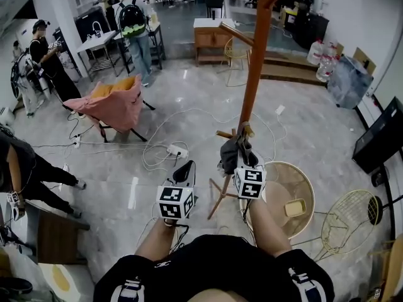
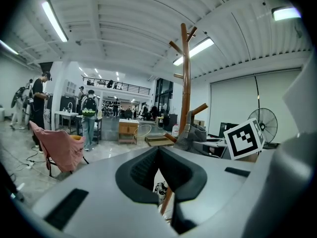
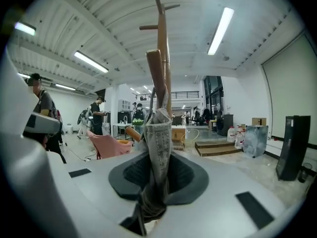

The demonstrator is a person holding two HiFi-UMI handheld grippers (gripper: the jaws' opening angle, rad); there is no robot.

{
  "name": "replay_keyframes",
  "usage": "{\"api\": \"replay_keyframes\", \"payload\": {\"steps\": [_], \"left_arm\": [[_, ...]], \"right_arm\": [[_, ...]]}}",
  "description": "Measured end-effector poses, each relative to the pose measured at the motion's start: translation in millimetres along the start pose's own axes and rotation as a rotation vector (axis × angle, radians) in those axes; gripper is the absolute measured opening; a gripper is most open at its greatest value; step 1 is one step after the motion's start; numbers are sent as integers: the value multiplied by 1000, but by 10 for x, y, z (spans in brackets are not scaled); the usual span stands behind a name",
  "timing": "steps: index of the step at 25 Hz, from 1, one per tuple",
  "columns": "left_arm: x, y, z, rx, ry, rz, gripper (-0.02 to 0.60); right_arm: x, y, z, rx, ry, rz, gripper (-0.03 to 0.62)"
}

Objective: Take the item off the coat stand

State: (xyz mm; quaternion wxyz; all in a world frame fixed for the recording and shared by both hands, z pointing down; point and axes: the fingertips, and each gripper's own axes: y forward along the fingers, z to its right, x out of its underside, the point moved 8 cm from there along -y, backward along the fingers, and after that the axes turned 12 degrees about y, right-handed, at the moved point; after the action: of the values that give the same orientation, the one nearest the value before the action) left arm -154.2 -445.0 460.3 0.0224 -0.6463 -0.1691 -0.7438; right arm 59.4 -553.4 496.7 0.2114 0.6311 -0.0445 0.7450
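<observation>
The wooden coat stand [image 1: 252, 74] rises right in front of me. A grey denim-like cloth item [image 1: 230, 152] hangs on one of its low pegs. My right gripper [image 1: 242, 150] is at that peg, and in the right gripper view the cloth item [image 3: 159, 143] runs down between the jaws of the right gripper [image 3: 159, 158], which are shut on it, with the stand [image 3: 163, 68] just behind. My left gripper [image 1: 187, 165] hangs to the left of the stand, jaws together with nothing in them. The left gripper [image 2: 158, 150] looks past its jaws at the stand [image 2: 184, 83] and the item [image 2: 194, 135].
A pink folding chair [image 1: 116, 106] stands at back left. Cables and a power strip [image 1: 177, 150] lie on the floor near the stand's base. A round wicker seat [image 1: 302, 181] and a wire chair [image 1: 349, 222] stand at right. People stand at the left and the back.
</observation>
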Motion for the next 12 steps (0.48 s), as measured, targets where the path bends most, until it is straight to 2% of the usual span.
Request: {"api": "replay_keyframes", "payload": {"steps": [5, 12], "left_arm": [[46, 6, -17, 2, -2, 0, 12], [14, 30, 37, 38, -1, 6, 12]], "right_arm": [[-121, -171, -45, -36, 41, 100, 69], [-448, -520, -111, -35, 42, 222, 67]]}}
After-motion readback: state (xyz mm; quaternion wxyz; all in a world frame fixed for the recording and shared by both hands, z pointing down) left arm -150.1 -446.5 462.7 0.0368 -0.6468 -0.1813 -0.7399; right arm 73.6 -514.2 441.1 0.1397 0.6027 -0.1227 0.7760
